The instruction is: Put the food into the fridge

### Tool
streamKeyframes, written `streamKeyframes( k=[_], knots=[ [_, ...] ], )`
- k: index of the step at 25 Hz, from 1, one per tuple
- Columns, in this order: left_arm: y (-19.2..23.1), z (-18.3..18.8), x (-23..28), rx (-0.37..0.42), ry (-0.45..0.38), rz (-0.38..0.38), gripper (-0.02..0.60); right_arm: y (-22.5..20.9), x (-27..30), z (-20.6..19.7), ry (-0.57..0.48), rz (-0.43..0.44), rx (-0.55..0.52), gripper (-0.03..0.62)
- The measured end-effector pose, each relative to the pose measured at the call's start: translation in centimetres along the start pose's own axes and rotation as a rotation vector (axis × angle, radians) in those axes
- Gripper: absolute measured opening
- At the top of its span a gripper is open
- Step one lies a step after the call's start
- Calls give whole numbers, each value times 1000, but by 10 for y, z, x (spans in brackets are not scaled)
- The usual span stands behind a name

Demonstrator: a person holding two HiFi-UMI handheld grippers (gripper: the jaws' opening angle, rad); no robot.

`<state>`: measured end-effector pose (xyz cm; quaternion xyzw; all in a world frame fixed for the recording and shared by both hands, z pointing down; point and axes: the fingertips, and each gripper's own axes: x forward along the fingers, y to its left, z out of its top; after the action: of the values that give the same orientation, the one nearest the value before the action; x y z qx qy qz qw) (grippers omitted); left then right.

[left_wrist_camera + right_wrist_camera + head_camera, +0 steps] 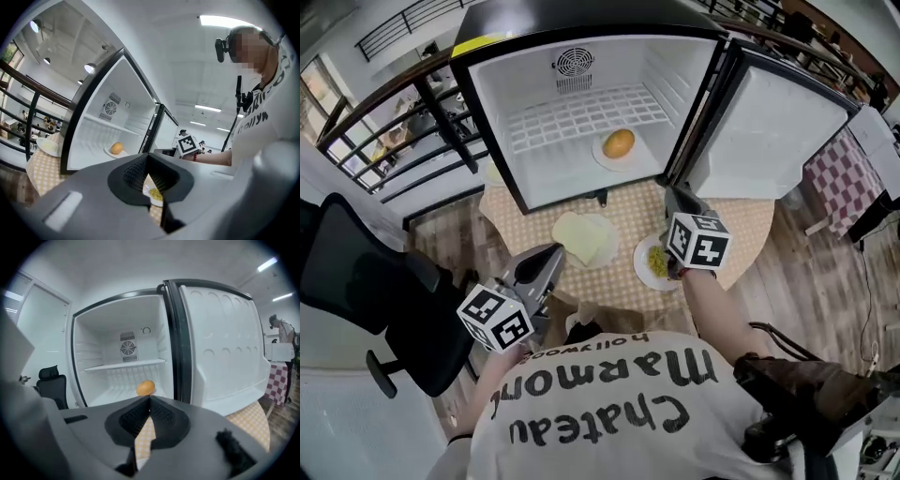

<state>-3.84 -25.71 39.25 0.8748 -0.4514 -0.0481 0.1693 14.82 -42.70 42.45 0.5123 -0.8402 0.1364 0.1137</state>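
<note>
Right tool [674, 192] [150, 398]: jaws together at the tips, nothing clamped. Only checked cloth shows through the gap behind the tips. It sits over the bench [741, 225], close to the front edge of the fridge [516, 89], on the hinge side.

Left tool [553, 251] [147, 155]: jaws together too, empty. It is held over the near left part of the bench, pointing toward the fridge.

Between the two tools, a plate of pale flat food [586, 237] lies on the bench in front of the fridge. A plate of yellow food [652, 263] is just beside the right tool's marker cube [698, 241], which partly covers it.

The fridge stands on the bench with its door [769, 131] swung wide open to the right. Inside, a round orange food item [619, 143] sits on a white plate [602, 156] on the fridge floor, below the wire shelf [581, 117] and right of centre.

A black office chair [356, 281] stands left of the bench.
</note>
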Motion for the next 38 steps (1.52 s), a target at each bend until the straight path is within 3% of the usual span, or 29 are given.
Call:
streamKeyframes(
  k=[6, 15, 27, 38],
  knots=[
    [-69, -17, -10, -21, -69, 31, 5, -14, -68, -24, -4, 45, -8, 17],
    [-153, -55, -37, 11, -87, 88, 5, -18, -154, -57, -12, 119, -21, 17],
    [-210, -77, -48, 25, -67, 42, 5, -33, -217, -79, -15, 92, -17, 15],
    [-229, -81, -67, 37, -71, 39, 5, -26, -243, -84, -28, 87, -26, 15]
  ],
)
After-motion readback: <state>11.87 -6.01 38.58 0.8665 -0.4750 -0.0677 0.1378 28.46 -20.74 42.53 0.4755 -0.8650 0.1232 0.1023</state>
